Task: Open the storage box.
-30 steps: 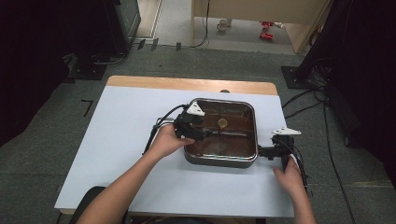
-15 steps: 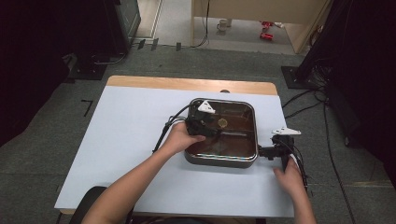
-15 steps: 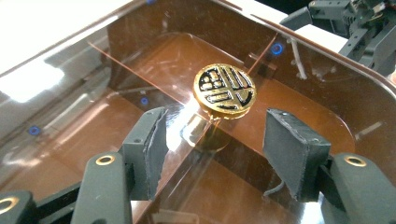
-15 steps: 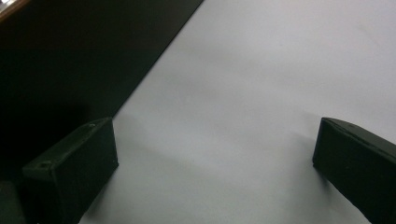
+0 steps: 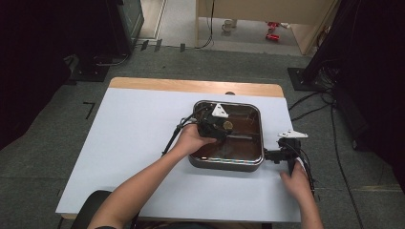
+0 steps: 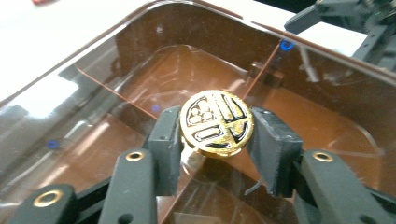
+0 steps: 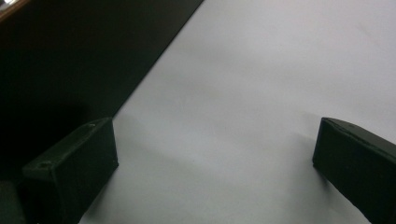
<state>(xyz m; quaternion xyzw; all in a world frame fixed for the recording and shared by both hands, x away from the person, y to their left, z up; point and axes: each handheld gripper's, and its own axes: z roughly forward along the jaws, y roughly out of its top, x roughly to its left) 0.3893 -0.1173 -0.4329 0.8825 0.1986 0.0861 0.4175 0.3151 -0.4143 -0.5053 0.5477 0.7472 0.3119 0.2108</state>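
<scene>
Our left claw [image 6: 217,140] has just been closing, and now its two black pads pinch a round gold knob [image 6: 217,122], one pad at 9 o'clock and one at 3 o'clock of it. The knob sits in the middle of a see-through brown lid [image 6: 140,79]. The lid lies on a square metal pan [image 5: 228,163]. From the high view, the pan is on the white desk [image 5: 133,143], a little toward 3 o'clock from the middle.

We think the knob is hard and shiny, so it may slip. The sides are the best place to hold it, and that is where our pads are. The lid looks like glass, so it may be a bit heavy and could crack if we drop it or bang it. We should lift it slow and flat.

The knob has black shapes on it like a sign, but we cannot read any words.

Our right claw [image 7: 215,177] is spread wide with nothing in it. It rests on the desk just beside the pan, at the pan's 3 o'clock side [image 5: 274,155].
</scene>
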